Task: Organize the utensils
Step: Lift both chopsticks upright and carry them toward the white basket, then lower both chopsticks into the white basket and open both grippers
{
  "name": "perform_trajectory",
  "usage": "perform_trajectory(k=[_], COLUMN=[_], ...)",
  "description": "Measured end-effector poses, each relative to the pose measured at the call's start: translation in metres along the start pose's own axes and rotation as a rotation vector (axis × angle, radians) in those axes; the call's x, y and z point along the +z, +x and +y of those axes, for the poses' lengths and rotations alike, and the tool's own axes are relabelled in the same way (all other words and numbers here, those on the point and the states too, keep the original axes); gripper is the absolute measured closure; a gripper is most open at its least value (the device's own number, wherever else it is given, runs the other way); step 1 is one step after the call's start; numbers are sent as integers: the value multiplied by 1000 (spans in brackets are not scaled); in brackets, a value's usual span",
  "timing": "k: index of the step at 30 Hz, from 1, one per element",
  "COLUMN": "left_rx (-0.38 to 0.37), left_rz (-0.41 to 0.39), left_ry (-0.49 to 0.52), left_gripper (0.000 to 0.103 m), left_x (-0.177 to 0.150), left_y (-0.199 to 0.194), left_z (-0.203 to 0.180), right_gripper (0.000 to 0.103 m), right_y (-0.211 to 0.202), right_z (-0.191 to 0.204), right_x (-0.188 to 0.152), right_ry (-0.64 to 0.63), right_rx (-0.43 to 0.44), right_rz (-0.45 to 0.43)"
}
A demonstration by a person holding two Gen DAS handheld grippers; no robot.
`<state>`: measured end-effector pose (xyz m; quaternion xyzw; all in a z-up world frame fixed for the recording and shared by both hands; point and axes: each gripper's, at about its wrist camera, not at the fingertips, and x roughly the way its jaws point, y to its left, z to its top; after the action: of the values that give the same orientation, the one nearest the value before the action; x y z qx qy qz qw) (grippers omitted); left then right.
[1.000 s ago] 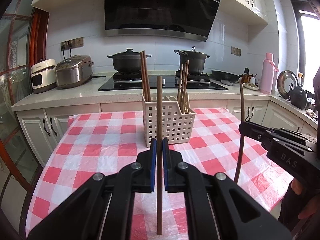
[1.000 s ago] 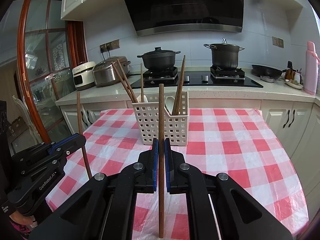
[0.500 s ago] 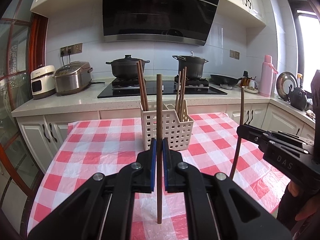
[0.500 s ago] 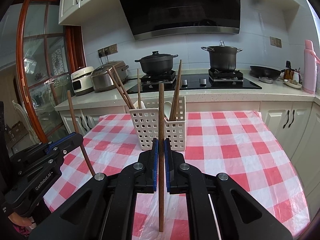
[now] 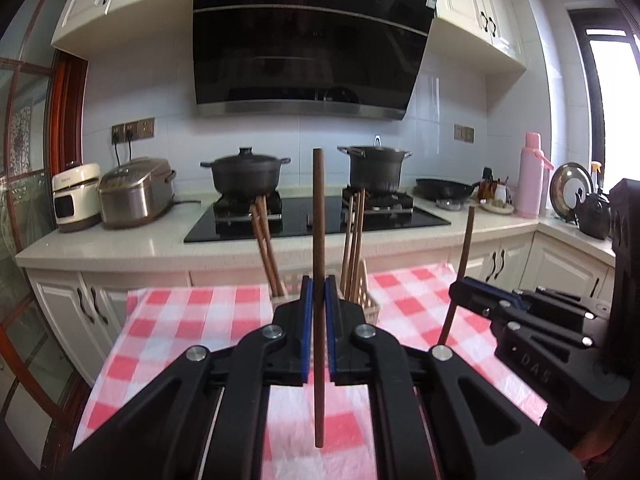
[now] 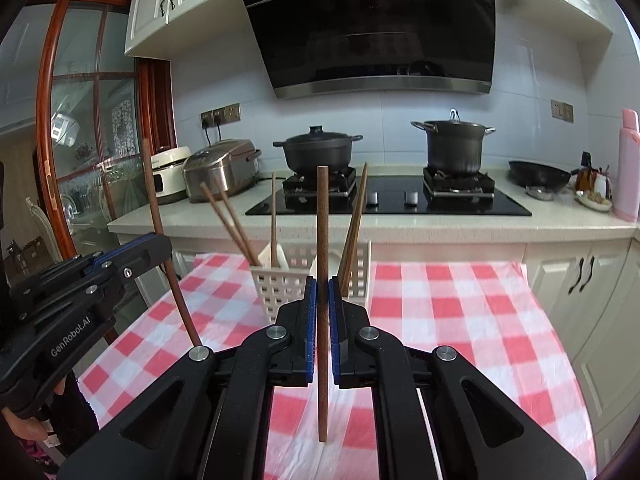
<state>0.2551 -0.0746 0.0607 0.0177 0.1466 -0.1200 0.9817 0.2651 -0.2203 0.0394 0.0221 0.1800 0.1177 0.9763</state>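
My left gripper is shut on a brown wooden chopstick, held upright above the table. My right gripper is shut on another brown chopstick, also upright. Each gripper shows in the other's view: the right one at the right, the left one at the left. A white perforated utensil basket stands at the table's far middle, mostly hidden behind my fingers, with several chopsticks leaning in it. It also shows in the left wrist view.
The table has a red and white checked cloth. Behind it runs a counter with a black hob, two dark pots, rice cookers, a pan and a pink flask.
Both grippers have risen and pulled back with their chopsticks, so the basket sits lower and is mostly hidden behind the fingers. Both grips are unchanged.
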Motion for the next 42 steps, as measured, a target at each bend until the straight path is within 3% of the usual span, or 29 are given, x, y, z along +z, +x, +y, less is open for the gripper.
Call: perform_trajectory(k=[7,14,21,30,42], left_rx=[-9,39,93,147,154], left_rz=[-34,-96,-108,-66,30], left_ry=[-45,-63,-79,-94,-80], left_gripper=[97,97,97,97,97], left_x=[47,100,134,128,87], left_y=[27,53,86,133,178], left_z=[-7,-12,-10,0,4], right_gripper=[97,97,97,97,97], right_y=[24,40,61,92,135], right_z=[-20,-31,-31,-39,-49], right_x=[38,80,110,116,93], right_ry=[25,42,17,18,12], right_rx=[20,22,14,18,41], right_rz=[-4,-27,-60,-83,9])
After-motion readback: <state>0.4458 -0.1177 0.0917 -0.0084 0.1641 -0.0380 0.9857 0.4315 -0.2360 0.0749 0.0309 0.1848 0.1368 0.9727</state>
